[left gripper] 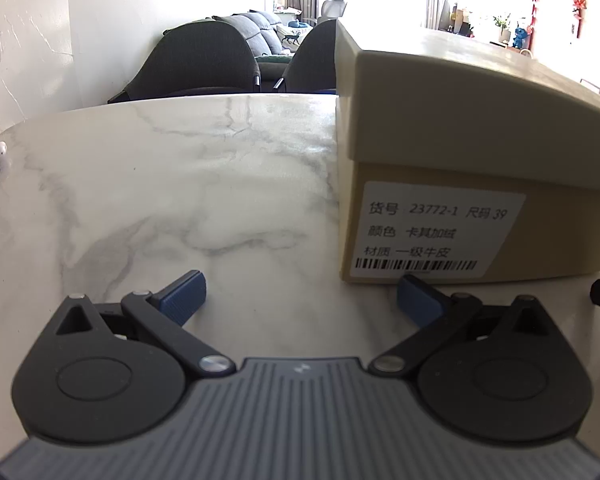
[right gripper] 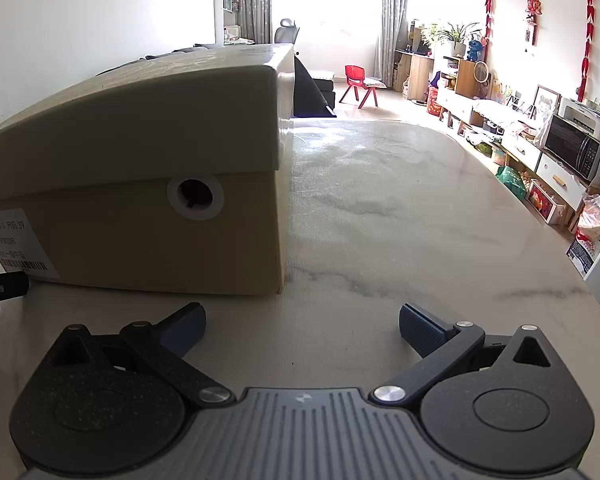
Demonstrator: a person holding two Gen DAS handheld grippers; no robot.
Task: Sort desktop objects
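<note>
Two grippers, left gripper (left gripper: pixel 300 300) and right gripper (right gripper: pixel 302 328), spread wide and holding nothing, low over white marble surface (left gripper: pixel 160 184). Lidded beige cardboard shoebox (left gripper: pixel 472 152) resting on surface just ahead, between both, white barcode label (left gripper: pixel 436 236) facing left gripper.
</note>
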